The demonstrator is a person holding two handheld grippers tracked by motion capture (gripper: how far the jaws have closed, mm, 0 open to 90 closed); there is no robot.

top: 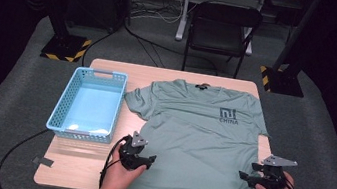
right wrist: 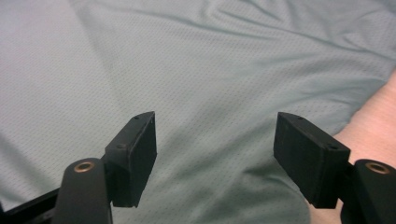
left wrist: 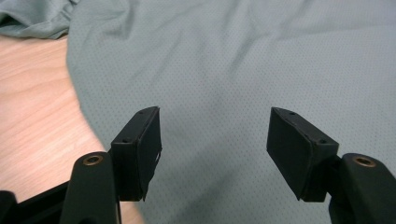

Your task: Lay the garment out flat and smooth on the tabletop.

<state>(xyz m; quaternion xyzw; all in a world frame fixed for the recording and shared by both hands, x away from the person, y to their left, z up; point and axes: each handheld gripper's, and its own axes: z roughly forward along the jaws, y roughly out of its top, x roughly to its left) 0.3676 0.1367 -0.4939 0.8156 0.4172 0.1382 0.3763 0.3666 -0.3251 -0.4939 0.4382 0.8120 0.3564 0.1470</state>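
A grey-green T-shirt (top: 200,139) with a dark "CHINA" logo lies flat on the wooden table (top: 65,165), collar at the far side and hem hanging off the near edge. My left gripper (top: 145,161) hovers over the shirt's lower left edge, jaws open and empty. In the left gripper view the left gripper (left wrist: 215,140) stands just above the T-shirt (left wrist: 233,70), with bare table (left wrist: 37,107) at the left. My right gripper (top: 246,176) is open over the lower right part. In the right gripper view the right gripper (right wrist: 215,144) spans plain T-shirt (right wrist: 187,70) cloth.
A light blue plastic basket (top: 88,104) stands empty on the table's left side, beside the shirt's sleeve. A black folding chair (top: 221,29) stands beyond the far edge. A cable (top: 22,146) trails off the table's left front corner.
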